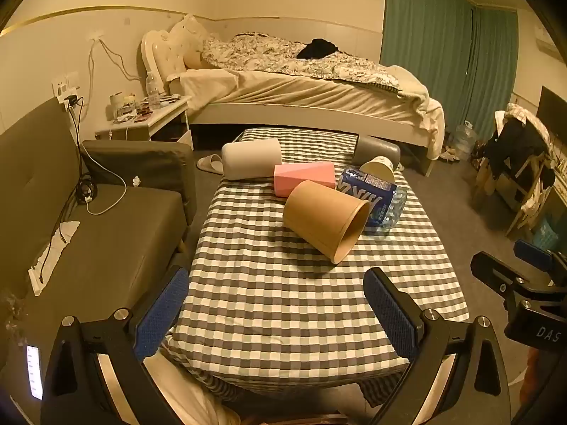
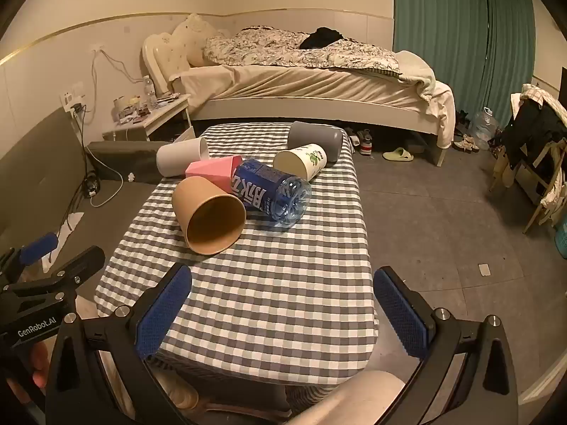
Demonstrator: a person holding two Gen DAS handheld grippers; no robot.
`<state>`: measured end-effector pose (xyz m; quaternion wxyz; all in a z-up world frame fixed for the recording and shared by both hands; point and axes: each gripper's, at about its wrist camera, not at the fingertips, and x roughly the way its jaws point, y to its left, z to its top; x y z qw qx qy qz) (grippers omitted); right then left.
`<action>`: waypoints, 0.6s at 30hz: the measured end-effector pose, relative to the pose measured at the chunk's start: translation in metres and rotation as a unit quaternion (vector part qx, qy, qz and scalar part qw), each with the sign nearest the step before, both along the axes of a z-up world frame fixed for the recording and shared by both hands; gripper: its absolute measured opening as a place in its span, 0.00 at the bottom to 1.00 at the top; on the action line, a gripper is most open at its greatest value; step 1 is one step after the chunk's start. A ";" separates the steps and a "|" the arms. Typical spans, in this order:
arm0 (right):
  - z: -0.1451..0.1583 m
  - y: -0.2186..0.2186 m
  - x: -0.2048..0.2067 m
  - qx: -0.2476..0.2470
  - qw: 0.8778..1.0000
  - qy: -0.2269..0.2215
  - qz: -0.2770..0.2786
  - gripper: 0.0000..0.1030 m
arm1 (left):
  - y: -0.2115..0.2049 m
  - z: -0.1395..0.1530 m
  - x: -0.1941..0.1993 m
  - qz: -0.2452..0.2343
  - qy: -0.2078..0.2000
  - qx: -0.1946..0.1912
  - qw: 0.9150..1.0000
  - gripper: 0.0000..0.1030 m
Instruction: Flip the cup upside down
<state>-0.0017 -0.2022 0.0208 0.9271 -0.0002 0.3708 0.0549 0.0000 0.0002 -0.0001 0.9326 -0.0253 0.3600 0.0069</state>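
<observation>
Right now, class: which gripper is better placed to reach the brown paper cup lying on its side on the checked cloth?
Probably the right gripper: the brown paper cup turns its open mouth toward it. From the left gripper, also open and empty, mainly the cup's outer wall shows.

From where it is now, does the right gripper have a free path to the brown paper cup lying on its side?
Probably yes. The right gripper is open, and only bare checked tablecloth lies between it and the brown paper cup. The blue-labelled bottle and pink cup sit behind the cup, not in the way.
</observation>
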 end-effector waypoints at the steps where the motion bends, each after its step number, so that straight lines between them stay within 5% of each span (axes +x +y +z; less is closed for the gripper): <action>1: 0.000 0.000 0.000 -0.001 1.000 -0.001 0.000 1.00 | 0.000 0.000 0.000 0.000 0.001 0.000 1.000 0.99; 18: -0.005 0.001 0.001 -0.003 1.000 0.002 0.002 1.00 | 0.000 0.000 0.000 0.001 0.001 0.000 1.000 0.99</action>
